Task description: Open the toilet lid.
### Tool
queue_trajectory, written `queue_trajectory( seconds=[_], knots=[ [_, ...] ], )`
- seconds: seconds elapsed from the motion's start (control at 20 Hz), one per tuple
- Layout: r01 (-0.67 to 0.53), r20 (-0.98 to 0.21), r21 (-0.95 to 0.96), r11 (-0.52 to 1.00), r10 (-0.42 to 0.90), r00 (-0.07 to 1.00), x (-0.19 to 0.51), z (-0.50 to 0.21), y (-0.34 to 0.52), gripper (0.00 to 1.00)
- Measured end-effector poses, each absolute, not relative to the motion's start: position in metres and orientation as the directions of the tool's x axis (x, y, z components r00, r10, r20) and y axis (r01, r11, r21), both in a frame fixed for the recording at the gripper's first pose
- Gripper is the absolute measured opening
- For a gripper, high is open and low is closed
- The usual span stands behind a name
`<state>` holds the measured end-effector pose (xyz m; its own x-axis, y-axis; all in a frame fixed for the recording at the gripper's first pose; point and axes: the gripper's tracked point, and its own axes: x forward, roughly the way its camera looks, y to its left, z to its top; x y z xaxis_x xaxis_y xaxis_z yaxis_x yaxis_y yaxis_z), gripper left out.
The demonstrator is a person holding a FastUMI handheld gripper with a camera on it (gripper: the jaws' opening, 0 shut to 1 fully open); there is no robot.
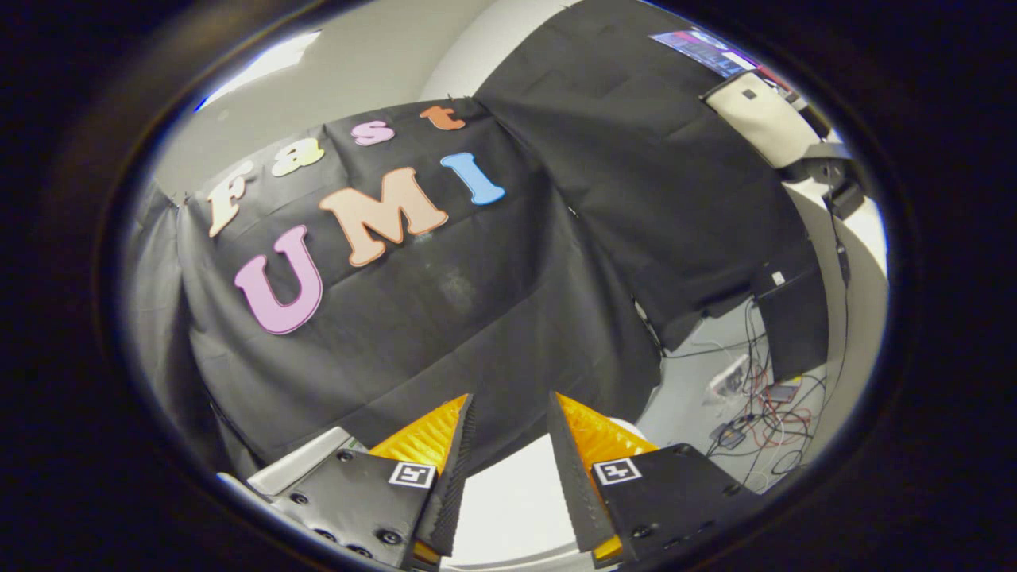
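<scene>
Lid [508,492]: white curved surface low between and just under the gripper [511,433] fingers, against the black cloth wall [477,318]. Gripper spread, holding nothing. Step judged: approach; next, dip to catch the lid's edge and lift.

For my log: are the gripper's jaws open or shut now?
Open. The gripper has a clear gap between its jaws; a white surface shows through it.

- black cloth [493,318] draped across the booth's wall, creased and folded
- tangle of cables [767,413] on the pale floor at the cloth's right end
- dark box [794,318] standing just above the cables
- lit screen [703,49] high up, beside a beige panel [763,119]
</scene>
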<state>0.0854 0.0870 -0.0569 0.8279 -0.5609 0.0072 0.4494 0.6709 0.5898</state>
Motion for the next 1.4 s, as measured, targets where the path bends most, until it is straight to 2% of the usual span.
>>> queue_trajectory(
  seconds=[0.35, 0.7, 0.75, 0.85, 1.15, 1.4],
  knots=[
    [0.486, -0.129, 0.694, 0.532, -0.572, 0.810, 0.074, -0.122, 0.105, 0.66],
    [0.574, -0.290, 0.746, 0.337, -0.611, 0.737, 0.044, -0.189, 0.108, 0.87],
    [0.587, -0.316, 0.750, 0.305, -0.613, 0.724, 0.041, -0.200, 0.106, 0.87],
    [0.611, -0.369, 0.752, 0.248, -0.609, 0.702, 0.035, -0.221, 0.105, 0.97],
    [0.636, -0.484, 0.767, 0.082, -0.576, 0.658, 0.020, -0.280, 0.104, 0.97],
    [0.625, -0.525, 0.780, 0.032, -0.511, 0.681, 0.030, -0.313, 0.105, 0.94]
  ],
)
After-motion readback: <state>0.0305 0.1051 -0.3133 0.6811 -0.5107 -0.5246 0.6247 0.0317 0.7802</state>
